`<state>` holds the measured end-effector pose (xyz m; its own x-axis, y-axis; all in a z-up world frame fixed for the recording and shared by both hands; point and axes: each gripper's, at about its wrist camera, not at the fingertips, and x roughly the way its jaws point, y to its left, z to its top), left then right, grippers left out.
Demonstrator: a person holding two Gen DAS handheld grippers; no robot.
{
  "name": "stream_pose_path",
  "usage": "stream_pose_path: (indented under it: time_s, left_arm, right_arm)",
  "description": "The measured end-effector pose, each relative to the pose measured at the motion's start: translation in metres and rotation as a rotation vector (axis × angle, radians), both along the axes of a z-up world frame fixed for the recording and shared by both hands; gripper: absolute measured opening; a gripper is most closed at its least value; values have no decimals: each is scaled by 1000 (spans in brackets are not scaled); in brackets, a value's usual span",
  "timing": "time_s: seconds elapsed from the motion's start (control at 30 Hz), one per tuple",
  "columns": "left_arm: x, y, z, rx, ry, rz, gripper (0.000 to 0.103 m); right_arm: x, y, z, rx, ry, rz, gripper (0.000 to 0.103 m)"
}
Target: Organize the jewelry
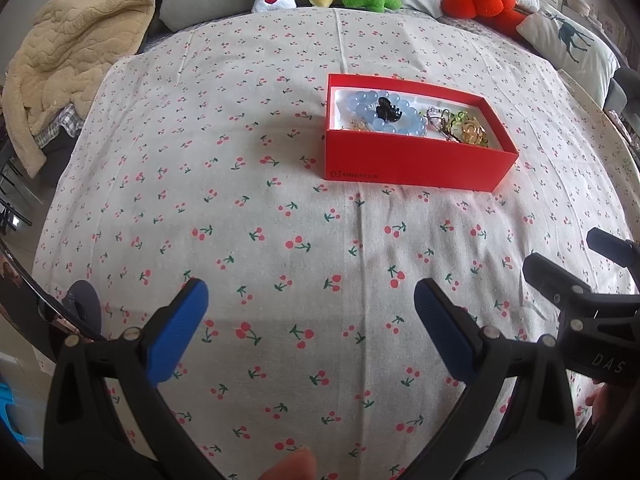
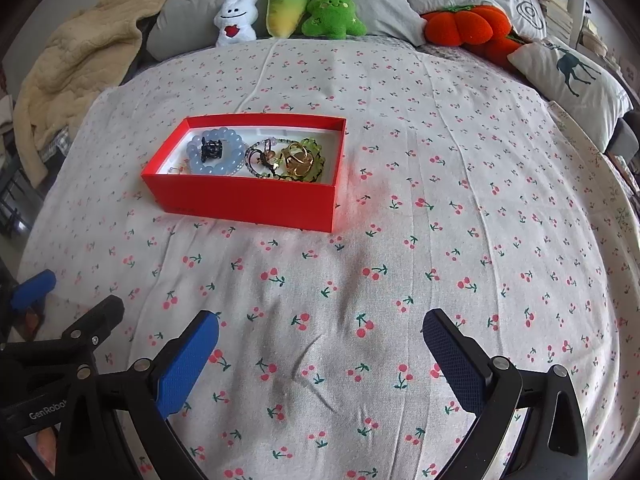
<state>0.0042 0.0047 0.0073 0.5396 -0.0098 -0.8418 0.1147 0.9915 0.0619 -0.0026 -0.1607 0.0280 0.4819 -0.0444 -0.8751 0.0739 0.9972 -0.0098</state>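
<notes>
Jewelry (image 2: 256, 156) sitting piled inside red box (image 2: 240, 200) on cherry-print sheet (image 2: 440, 240), far from both tools. Left gripper (image 1: 311, 330) and right gripper (image 2: 320, 354) hovering near edge, both released, empty. Sorting seemingly finishing; next move: probably checking sheet for strays.

red box (image 2: 244, 200) near wall hiding some jewelry, small tangled pieces (image 2: 266, 159) indistinct

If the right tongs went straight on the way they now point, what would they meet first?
Most likely the cherry-print sheet: the open right tongs aim over bare cloth. The red box lies left of that line, so they would probably pass it, though depth is unclear.
</notes>
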Motion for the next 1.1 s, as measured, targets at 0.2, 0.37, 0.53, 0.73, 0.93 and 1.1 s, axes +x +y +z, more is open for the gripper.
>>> stream_pose_path:
  time_s: [0.2,0.37,0.53,0.73,0.93,1.1]
  left_arm:
    - [-1,0,2,12,-15,2,102]
    - [-1,0,3,14,-17,6,102]
    - [-2,0,3,16,-19,12,102]
    - [0,2,1,14,-11,25,102]
    - [1,2,-2,14,1,28,102]
    - [3,4,-7,6,-12,39,102]
  right_arm:
    - [0,0,-1,-3,2,-2,103]
    - [0,0,-1,-5,-1,-2,103]
    - [0,0,-1,-4,0,-4,103]
    - [0,1,-1,-7,1,-6,103]
    - [1,2,-4,-11,8,-6,103]
    - [4,-1,-9,-16,5,-25,103]
